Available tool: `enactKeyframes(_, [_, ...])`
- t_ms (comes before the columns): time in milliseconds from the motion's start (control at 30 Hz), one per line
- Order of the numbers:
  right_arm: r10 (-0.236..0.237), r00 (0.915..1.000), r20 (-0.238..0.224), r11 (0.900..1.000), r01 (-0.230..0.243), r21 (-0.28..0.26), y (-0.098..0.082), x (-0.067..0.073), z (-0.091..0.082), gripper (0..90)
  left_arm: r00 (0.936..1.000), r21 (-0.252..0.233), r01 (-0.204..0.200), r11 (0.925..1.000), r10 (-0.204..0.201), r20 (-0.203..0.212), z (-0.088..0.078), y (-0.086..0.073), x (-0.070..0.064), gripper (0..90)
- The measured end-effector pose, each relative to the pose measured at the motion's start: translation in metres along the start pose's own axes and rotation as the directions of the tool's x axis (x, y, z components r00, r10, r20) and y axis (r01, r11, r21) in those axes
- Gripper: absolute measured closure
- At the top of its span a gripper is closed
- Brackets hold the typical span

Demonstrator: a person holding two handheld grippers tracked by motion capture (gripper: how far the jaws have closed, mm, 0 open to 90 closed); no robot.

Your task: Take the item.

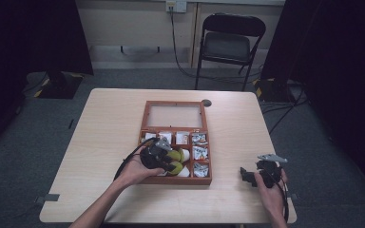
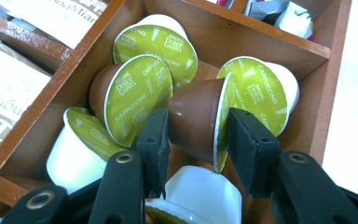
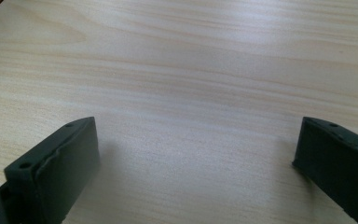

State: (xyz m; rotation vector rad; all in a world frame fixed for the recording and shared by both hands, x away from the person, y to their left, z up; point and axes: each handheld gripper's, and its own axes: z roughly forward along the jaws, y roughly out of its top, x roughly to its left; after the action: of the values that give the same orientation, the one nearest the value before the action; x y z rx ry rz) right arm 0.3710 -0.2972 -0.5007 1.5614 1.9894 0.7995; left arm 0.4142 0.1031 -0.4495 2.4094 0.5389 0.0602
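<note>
A brown coffee capsule (image 2: pixel 196 117) with a green foil lid lies on its side in a compartment of the wooden box (image 2: pixel 318 88). My left gripper (image 2: pixel 196 127) is shut on it, one pad on its base and the other on the lid. Around it lie several more capsules (image 2: pixel 140 95), some brown and some white (image 2: pixel 72 156). From above, the left gripper (image 1: pixel 164 159) sits over the box's (image 1: pixel 176 181) near middle compartment. My right gripper (image 1: pixel 248 175) rests over bare table at the near right. Its jaws stand open (image 3: pixel 196 140) with nothing between them.
The box's glass lid (image 1: pixel 175 115) lies open toward the far side. Paper sachets (image 1: pixel 171 137) and small packets (image 1: pixel 199 153) occupy other compartments. The light wooden table (image 1: pixel 109 123) has free room left and right of the box. A folding chair (image 1: pixel 230 40) stands beyond.
</note>
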Motion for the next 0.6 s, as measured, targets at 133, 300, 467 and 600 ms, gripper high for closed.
enactKeyframes(133, [0.0,1.0,0.0,1.0,0.0,0.0,0.0,0.0,0.0,0.0,0.9996,-0.019,-0.002,0.9998,0.002,0.03,-0.003,-0.001,0.0,57.9])
enactKeyframes(300, [0.0,1.0,0.0,1.0,0.0,0.0,0.0,0.0,0.0,0.0,0.9993,0.005,-0.014,0.9999,0.014,0.034,0.001,-0.002,0.001,52.5])
enactKeyframes(467, [-0.001,1.0,-0.001,1.0,0.001,0.0,0.0,0.0,0.0,0.0,1.0,0.045,-0.004,0.999,0.004,-0.008,0.012,-0.001,0.0,51.4])
enactKeyframes(600, [-0.001,1.0,-0.001,1.0,0.001,0.0,0.0,0.0,0.0,0.0,0.9996,0.055,0.006,0.9985,-0.004,-0.028,0.018,0.003,-0.003,48.3])
